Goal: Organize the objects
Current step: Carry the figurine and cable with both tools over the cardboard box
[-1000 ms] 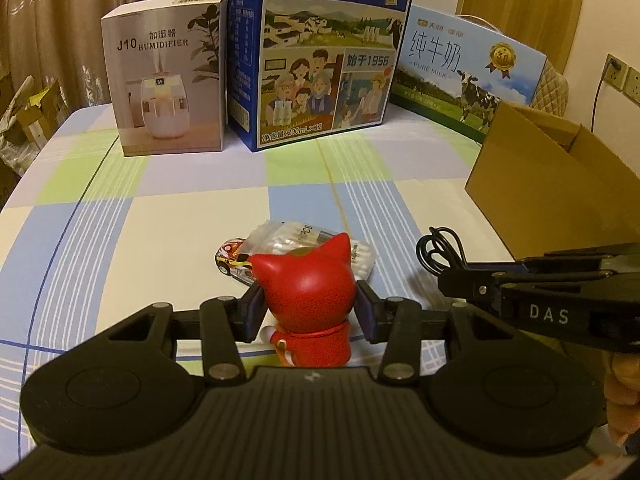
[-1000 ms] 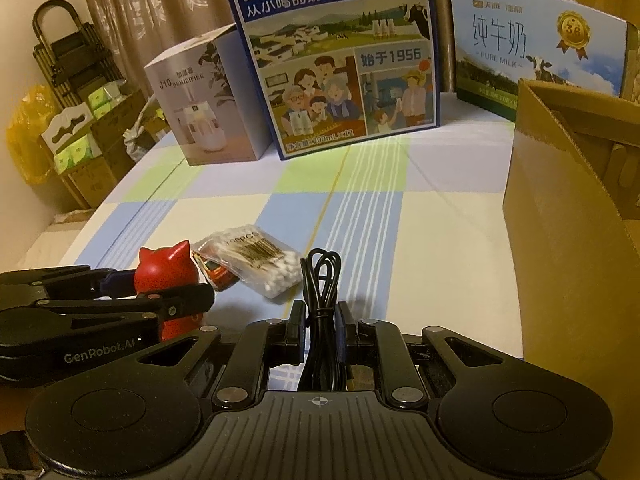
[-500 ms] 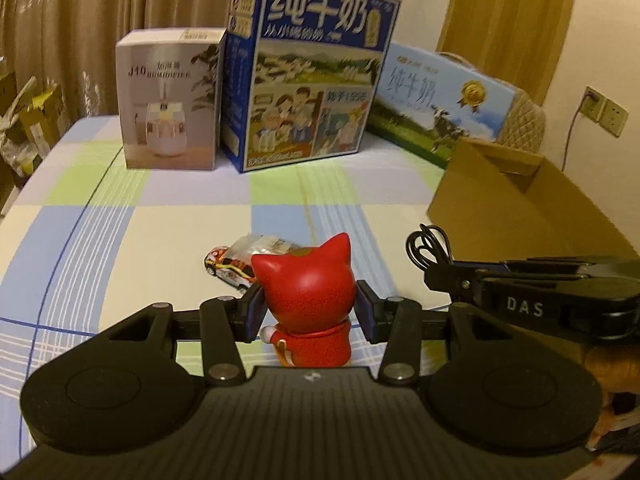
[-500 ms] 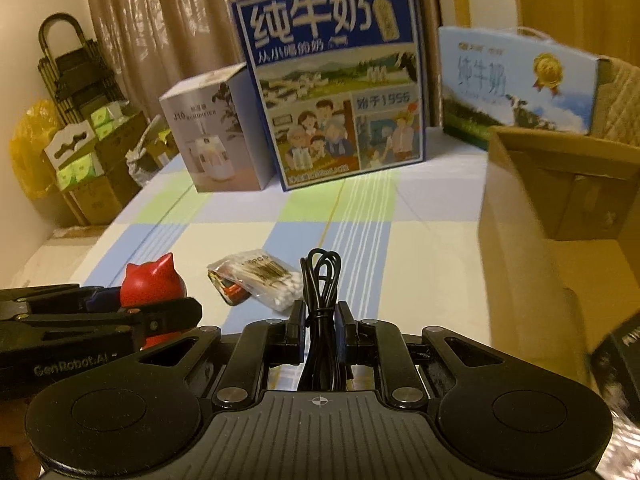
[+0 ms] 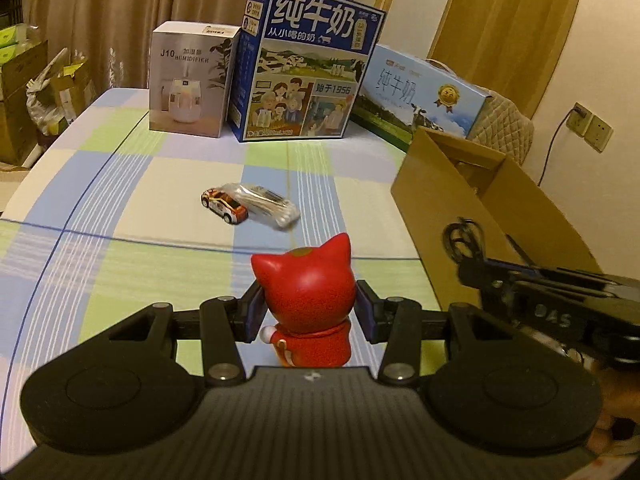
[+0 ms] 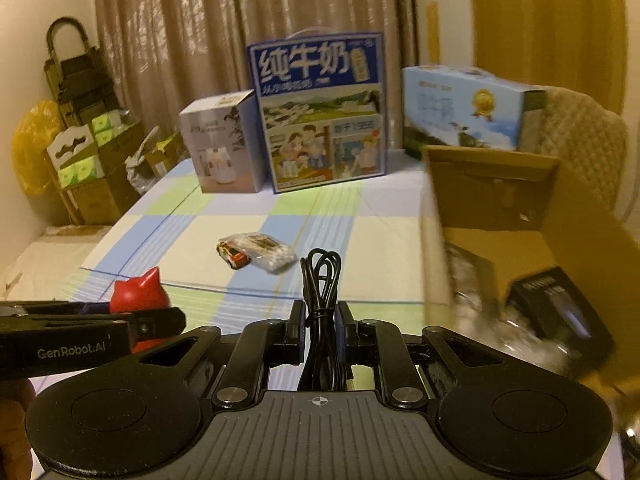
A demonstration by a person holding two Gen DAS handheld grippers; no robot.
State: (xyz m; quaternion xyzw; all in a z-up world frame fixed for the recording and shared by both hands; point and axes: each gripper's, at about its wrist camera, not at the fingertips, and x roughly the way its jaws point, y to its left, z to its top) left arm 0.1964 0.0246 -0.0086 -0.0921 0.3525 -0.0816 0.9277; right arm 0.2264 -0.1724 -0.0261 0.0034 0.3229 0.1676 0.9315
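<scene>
Red cat figurine (image 5: 308, 300) clamped between left jaws, black cable (image 6: 320, 312) pinched in right jaws

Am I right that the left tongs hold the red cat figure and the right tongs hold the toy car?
Not quite. The left tongs do hold the red cat figure, but the right tongs hold a black cable, per the right wrist view. The toy car lies on the table.

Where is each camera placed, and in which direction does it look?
Left wrist: on the left gripper, looking along its fingers clamping the red cat figurine, toward the milk boxes.
Right wrist: on the right gripper, clamping the black cable, beside the cardboard box.
Shared: toy car, cotton swab bag, each other's gripper.
</scene>
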